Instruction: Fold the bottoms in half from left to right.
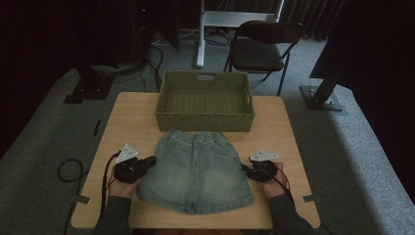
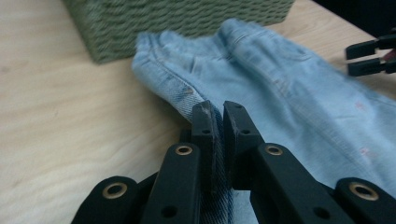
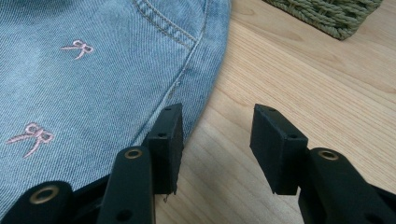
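Woven basket [image 1: 204, 120] — denim shorts [image 1: 195, 171] lie just outside it.

A: High view sits above the table's [image 1: 122, 122] near edge, facing 12 o'clock and downward.

B: Gripper views ride low, close, probably converging; both share the denim shorts [image 2: 261, 60] and green basket [image 3: 327, 14].
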`<state>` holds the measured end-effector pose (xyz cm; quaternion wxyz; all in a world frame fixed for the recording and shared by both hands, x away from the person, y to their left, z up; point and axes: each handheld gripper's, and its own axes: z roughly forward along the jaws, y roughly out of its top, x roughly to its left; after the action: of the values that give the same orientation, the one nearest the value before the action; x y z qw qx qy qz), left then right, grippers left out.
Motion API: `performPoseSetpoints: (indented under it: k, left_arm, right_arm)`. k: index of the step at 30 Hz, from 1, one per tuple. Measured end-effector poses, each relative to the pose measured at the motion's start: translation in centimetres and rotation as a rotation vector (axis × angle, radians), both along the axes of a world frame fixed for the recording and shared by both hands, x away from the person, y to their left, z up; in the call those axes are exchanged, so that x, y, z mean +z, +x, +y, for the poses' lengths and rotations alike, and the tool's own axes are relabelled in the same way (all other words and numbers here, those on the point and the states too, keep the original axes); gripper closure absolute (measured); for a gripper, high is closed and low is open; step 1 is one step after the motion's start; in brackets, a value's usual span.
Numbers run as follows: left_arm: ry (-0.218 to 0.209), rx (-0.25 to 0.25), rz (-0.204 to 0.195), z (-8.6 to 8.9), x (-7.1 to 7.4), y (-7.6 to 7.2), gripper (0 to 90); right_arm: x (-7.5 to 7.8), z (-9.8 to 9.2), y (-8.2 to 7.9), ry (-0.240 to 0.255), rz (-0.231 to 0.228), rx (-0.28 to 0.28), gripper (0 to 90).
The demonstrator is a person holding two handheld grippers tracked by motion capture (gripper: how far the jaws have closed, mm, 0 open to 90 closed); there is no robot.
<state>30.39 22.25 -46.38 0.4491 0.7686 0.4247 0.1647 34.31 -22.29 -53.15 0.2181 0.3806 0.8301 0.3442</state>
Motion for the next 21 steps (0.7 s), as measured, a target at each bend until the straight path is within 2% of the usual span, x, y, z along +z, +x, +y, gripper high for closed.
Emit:
performPoseSetpoints:
  k: [8,10,12,21]
  left_arm:
    - [0.048,-0.088,-0.06,-3.4,2.8,-0.1,84.6]
    - [0.049,-0.095,-0.063,-3.7,3.0,-0.1,84.5]
    - [0.065,-0.127,-0.083,-5.0,4.0,-0.1,84.5]
    - [0.104,-0.219,-0.141,-8.9,6.3,0.4,84.6]
  right_arm:
    - [0.1,-0.1,0.0,0.001,-0.001,-0.001,54.1]
    - [0.1,-0.1,0.0,0.001,-0.002,0.0,54.1]
    - [0.1,-0.1,0.0,0.001,-0.003,-0.001,54.1]
    - [0.1,-0.2,0.0,0.003,-0.004,-0.004,54.1]
